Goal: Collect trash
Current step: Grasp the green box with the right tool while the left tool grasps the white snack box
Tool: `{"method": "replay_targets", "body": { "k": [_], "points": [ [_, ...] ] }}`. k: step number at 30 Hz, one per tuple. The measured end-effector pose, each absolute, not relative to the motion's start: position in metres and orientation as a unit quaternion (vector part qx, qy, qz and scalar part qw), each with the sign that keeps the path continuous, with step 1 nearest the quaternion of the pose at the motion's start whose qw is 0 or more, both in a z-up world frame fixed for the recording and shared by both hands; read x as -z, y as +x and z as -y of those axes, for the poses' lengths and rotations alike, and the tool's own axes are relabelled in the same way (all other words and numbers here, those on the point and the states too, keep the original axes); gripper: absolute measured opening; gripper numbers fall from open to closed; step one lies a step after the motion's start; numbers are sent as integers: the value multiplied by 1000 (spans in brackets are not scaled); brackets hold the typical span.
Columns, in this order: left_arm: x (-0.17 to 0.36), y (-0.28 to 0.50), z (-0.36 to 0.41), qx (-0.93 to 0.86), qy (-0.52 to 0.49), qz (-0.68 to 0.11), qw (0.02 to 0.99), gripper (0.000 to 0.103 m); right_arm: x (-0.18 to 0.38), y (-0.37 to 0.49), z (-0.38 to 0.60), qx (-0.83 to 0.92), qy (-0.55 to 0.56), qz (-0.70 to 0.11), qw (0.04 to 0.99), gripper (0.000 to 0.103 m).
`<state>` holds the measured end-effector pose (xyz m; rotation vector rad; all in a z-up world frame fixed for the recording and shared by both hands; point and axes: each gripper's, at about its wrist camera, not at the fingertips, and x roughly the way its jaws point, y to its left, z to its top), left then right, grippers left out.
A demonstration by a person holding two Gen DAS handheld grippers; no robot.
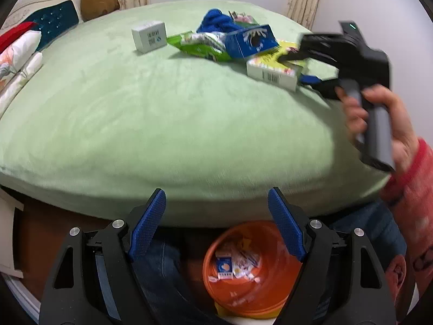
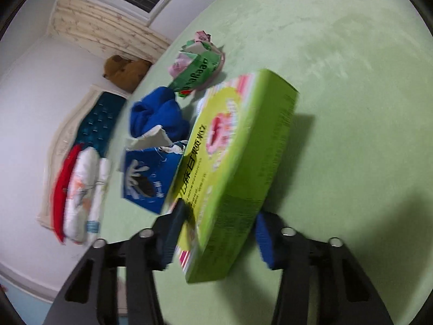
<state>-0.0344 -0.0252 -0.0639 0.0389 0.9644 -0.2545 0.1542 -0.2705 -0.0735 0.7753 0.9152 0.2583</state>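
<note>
While clamped in right claw (image 2: pixel 216 233), green box (image 2: pixel 238 162) lengthwise away.

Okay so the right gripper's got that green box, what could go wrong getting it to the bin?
1. The right gripper holds the green box near one end only, and the box tilts, so it may twist or slip out.
2. The blue box sits right against the green box and might be dragged along.
3. The orange bin is low, past the bed edge, with the open left gripper above it; the two could collide.
</note>
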Motion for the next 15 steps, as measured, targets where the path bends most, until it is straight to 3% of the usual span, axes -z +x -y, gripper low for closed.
{"method": "replay_targets", "body": {
  "k": [4,9,15],
  "points": [
    [51,-17,22,115,18,-426,897,76,53,126,283,-130,346,-413,833,34],
    [39,20,33,120,40,-377,917,76,18,77,297,-124,288,-388,866,33],
    [41,61,65,138,56,-372,916,76,-8,22,312,-106,232,-362,896,32]
  ]
}}
